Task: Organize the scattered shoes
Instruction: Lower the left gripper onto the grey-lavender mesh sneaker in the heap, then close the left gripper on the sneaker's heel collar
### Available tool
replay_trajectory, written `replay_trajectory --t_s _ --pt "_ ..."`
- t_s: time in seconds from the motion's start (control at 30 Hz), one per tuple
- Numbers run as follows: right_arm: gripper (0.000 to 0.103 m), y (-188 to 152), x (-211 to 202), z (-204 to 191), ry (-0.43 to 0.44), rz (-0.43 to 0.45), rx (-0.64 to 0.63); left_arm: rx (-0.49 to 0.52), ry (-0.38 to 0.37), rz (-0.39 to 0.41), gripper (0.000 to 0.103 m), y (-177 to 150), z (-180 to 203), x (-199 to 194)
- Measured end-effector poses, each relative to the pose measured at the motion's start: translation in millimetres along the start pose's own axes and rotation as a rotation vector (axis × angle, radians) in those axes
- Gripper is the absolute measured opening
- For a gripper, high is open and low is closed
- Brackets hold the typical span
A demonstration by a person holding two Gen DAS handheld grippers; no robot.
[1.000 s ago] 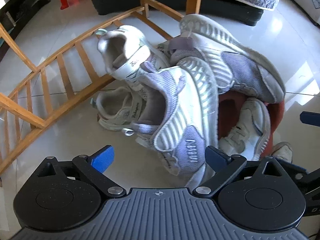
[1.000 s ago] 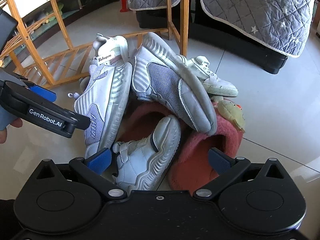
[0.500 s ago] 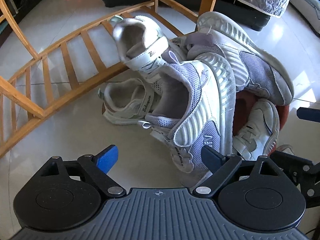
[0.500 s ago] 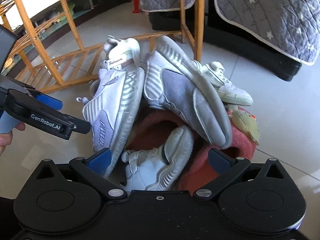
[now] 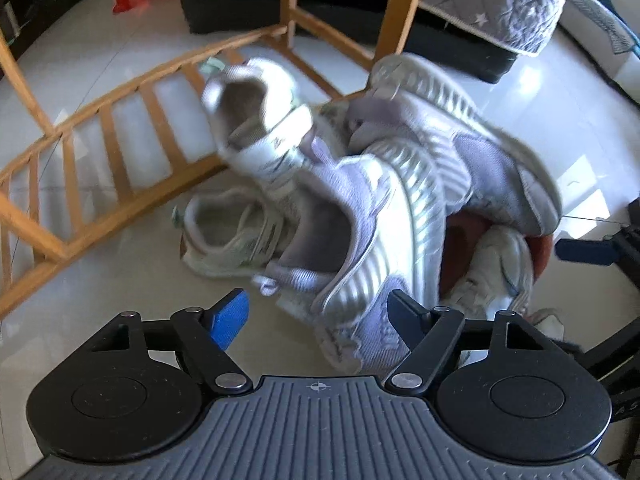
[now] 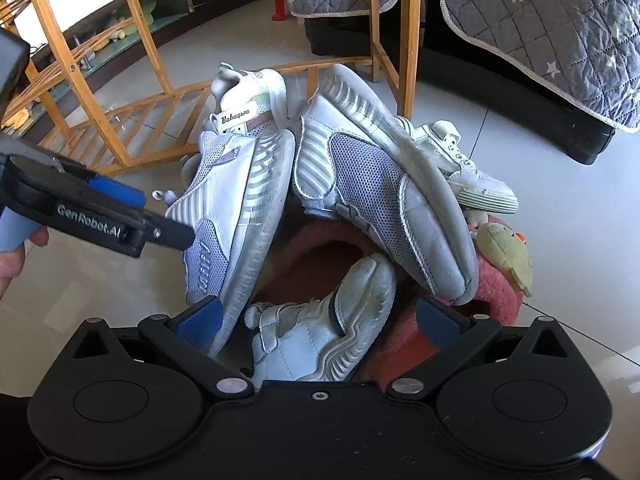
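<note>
So the shoes are heaped on the floor beside the wooden rack (image 5: 120,140). My left gripper (image 5: 320,312), fingers spread, has the lilac-and-white sneaker (image 5: 384,240) dead ahead, heel first, running away from me; my right gripper (image 6: 316,316) gapes over the small white shoe (image 6: 332,332)

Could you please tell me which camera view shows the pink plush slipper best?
The right wrist view: the pink plush slipper shows its fuzzy upper and toy decoration. The left wrist view shows only a blurred reddish sliver beneath the sneakers.
</note>
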State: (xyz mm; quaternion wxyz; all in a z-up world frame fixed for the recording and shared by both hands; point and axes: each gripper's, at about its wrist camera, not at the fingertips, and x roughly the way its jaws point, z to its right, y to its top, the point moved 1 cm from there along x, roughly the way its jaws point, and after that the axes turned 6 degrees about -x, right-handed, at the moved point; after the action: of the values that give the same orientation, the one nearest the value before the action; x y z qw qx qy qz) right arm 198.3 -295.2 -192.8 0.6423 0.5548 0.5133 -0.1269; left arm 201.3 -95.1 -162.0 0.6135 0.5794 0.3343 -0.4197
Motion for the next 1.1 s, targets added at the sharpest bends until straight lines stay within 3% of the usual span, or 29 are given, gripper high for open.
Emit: replay_trajectory --t_s 0.37,0.57,0.67,0.83,1.1 --pt "0.103 2.2 0.2 -1.0 0.009 0.009 -0.003 0.097 -0.035 0.019 0.075 14.7 12.1 8.3" --pt "0.103 1.0 1.8 0.2 0.011 0.006 0.000 0.102 -0.093 -0.005 0.060 13.4 15.0 14.2" --pt "0.103 0.9 2.5 0.2 0.014 0.007 0.001 0.112 -0.119 -0.006 0.044 13.7 18.4 15.9" --pt "0.103 0.4 3.4 -1.0 0.021 0.005 0.003 0.120 -0.155 0.000 0.041 12.8 19.0 16.3" --pt "0.103 0.9 4.2 -4.1 0.033 0.003 -0.003 0.105 -0.209 0.010 0.028 6.5 13.2 6.7"
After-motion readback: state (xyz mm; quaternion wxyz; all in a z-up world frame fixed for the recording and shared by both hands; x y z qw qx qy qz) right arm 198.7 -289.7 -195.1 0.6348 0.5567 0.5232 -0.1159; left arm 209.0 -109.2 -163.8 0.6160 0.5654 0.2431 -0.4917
